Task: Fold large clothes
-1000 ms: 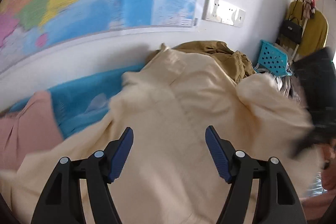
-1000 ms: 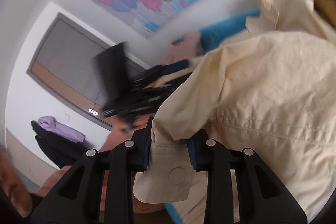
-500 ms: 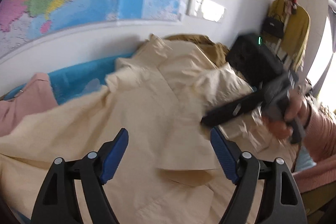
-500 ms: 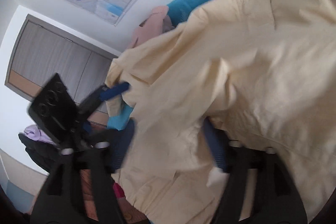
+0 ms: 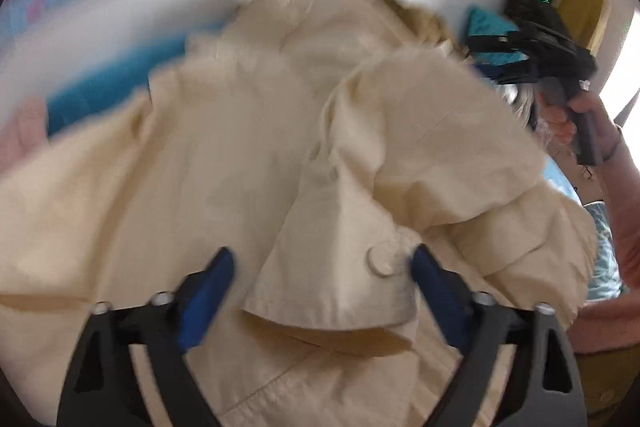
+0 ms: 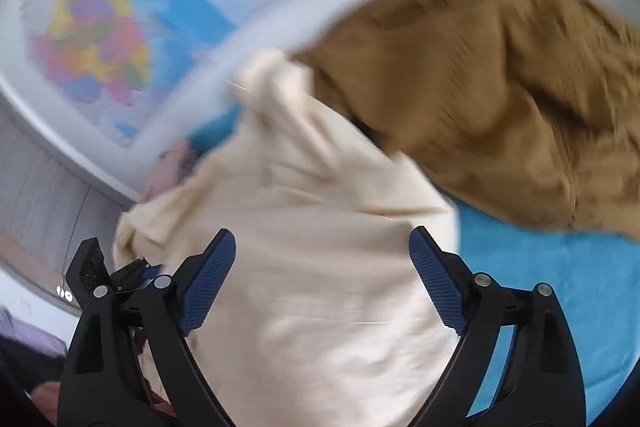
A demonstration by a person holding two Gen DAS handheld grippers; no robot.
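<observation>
We are working on a cream jacket [image 5: 248, 155] that is lying spread over a blue bed cover [image 6: 552, 291], below the world map [image 6: 120, 11] on the wall. Our left gripper [image 5: 320, 279] is hovering just above the jacket with its jaws spread wide, gripping nothing; a folded cuff with a round button [image 5: 382, 261] is lying between the blue pads [image 5: 208, 287] without being pinched. Our right gripper [image 6: 322, 279] is released too: its jaws have just been opening, and cream cloth is lying under the gap, untouched by the pads. In the left wrist view that gripper is sitting beyond the jacket's far edge, held by a hand [image 5: 568, 115]. A brown garment [image 6: 500, 99] is lying bunched beside the jacket, touching its collar end. Both views are blurred.
</observation>
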